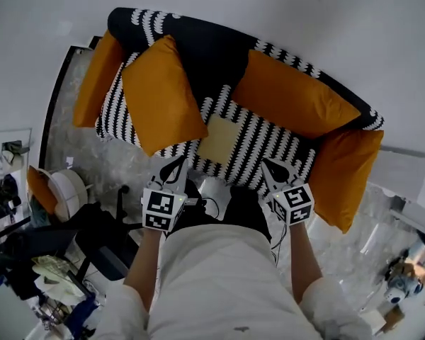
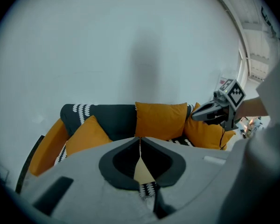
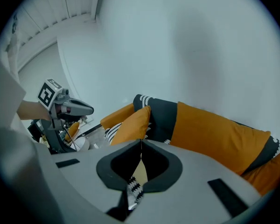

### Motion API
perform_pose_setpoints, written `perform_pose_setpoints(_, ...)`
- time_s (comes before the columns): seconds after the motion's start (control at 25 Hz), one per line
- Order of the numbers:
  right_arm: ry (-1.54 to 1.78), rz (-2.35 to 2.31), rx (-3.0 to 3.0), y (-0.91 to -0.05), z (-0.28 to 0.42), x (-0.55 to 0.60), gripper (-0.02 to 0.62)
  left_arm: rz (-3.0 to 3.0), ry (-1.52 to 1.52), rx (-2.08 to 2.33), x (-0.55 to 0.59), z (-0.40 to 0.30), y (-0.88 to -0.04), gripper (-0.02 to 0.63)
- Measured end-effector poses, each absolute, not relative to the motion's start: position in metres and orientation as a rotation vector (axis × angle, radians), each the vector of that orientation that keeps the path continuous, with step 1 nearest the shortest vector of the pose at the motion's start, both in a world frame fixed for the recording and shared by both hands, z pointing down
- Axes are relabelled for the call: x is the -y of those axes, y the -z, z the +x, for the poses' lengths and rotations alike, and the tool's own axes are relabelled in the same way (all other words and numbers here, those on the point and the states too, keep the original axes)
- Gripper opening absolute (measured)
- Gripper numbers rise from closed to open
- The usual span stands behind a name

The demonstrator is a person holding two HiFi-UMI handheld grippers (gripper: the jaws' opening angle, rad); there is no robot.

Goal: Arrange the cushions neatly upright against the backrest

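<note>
1. One patterned sofa [image 1: 212, 48] is bearing everything.
2. Four orange cushions are sitting on it: left-end cushion [image 1: 95, 76], tilted cushion [image 1: 163, 94], backrest cushion [image 1: 290, 98], right-end cushion [image 1: 347, 176].
3. Two grippers are hovering before the seat, left gripper [image 1: 178, 164] and right gripper [image 1: 267, 165], fingers pressed together, empty.

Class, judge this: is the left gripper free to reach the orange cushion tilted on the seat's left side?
Probably yes: nothing stands between the left gripper and that cushion, though its shut jaws would need opening.
</note>
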State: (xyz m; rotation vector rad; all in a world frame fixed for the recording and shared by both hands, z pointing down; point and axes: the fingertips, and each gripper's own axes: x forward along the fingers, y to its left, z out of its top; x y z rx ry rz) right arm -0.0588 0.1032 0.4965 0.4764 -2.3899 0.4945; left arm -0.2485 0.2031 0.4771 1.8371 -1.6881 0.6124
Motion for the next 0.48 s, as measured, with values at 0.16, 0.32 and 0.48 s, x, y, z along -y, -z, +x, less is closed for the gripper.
perform_pose_setpoints(0.16,-0.552,0.527,2.414,-0.482,-0.132,-0.152,0.011,1.849,-0.536,1.710,-0.263,-0.314,-0.471,0.015)
perform_pose_setpoints(0.32,-0.559,0.531,2.439,-0.474,-0.200,-0.196,0.011,1.844,-0.489,1.726,-0.312,-0.377,-0.470,0.015)
perform_pose_setpoints(0.48,-0.470,0.462,2.430,-0.472,-0.243,-0.233,0.011,1.806,-0.463,1.743,-0.349,-0.424,-0.469,0.014)
